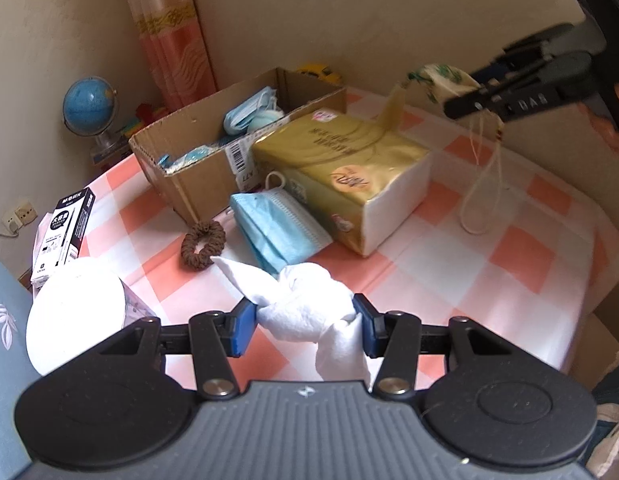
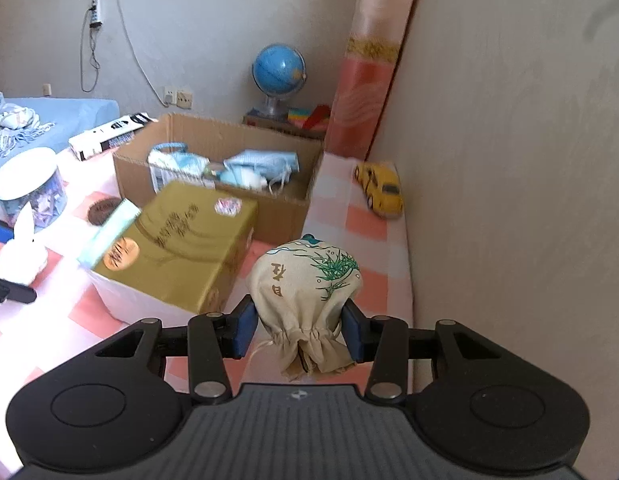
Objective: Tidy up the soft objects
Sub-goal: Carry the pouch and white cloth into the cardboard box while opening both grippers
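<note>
The left gripper (image 1: 305, 322) had its blue pads pressed against a crumpled white tissue (image 1: 309, 300), held above the near edge of the checked table (image 1: 509, 256). Beyond it lay a folded blue face mask (image 1: 269, 228) touching a gold tissue pack (image 1: 341, 172), with a brown scrunchie (image 1: 201, 244) just beside the mask. A cardboard box (image 1: 197, 168) holding more blue masks sat toward the far left corner. At the upper right, the right gripper (image 1: 465, 100) pinched a printed drawstring pouch (image 1: 441, 80) in the air, its cords dangling toward the table.
</note>
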`<action>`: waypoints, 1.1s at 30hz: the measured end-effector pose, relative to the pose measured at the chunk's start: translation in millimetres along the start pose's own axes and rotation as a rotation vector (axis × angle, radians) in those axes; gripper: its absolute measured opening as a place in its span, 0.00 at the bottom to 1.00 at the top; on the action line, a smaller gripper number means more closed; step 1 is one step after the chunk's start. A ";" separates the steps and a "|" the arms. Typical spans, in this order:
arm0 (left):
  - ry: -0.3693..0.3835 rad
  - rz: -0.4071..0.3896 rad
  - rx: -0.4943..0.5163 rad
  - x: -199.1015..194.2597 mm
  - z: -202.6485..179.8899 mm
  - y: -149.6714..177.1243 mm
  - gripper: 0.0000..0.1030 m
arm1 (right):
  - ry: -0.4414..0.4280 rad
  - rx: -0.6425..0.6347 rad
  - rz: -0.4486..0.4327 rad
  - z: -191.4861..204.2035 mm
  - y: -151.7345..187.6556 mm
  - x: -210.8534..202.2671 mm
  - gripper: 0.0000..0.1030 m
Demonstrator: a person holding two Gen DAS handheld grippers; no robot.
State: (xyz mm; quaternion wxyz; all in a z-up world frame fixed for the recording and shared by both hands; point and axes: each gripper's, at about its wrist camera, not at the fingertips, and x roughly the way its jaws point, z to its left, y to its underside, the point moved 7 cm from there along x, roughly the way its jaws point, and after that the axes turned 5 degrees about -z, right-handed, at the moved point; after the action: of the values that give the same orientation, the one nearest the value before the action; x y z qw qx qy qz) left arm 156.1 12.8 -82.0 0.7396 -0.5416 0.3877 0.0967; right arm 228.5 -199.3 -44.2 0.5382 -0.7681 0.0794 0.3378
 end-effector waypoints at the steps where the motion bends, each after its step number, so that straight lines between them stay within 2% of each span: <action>1: 0.002 -0.003 0.002 -2.2 -0.5 0.0 0.48 | 0.003 -0.011 -0.007 1.2 -4.1 -4.0 0.48; 12: 0.024 -0.054 0.018 -16.9 -4.3 -1.8 0.48 | -0.009 -0.130 -0.079 5.7 -68.7 -12.1 0.48; 17: 0.026 -0.061 0.005 -14.3 -0.3 -2.8 0.48 | -0.054 -0.199 -0.117 13.6 -108.9 -2.9 0.48; 28: 0.012 -0.053 -0.058 0.2 17.4 -4.9 0.48 | -0.187 -0.346 -0.177 52.4 -194.9 53.4 0.48; 33: -0.004 -0.036 -0.092 7.6 27.9 -3.8 0.48 | -0.270 -0.374 -0.208 75.9 -206.0 81.4 0.48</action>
State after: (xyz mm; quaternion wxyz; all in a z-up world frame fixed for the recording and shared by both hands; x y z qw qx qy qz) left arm 176.5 33.6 -81.2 0.7162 -0.5818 0.3716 0.1025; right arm 357.4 -28.7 51.2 0.4244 -0.8062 -0.1361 0.3890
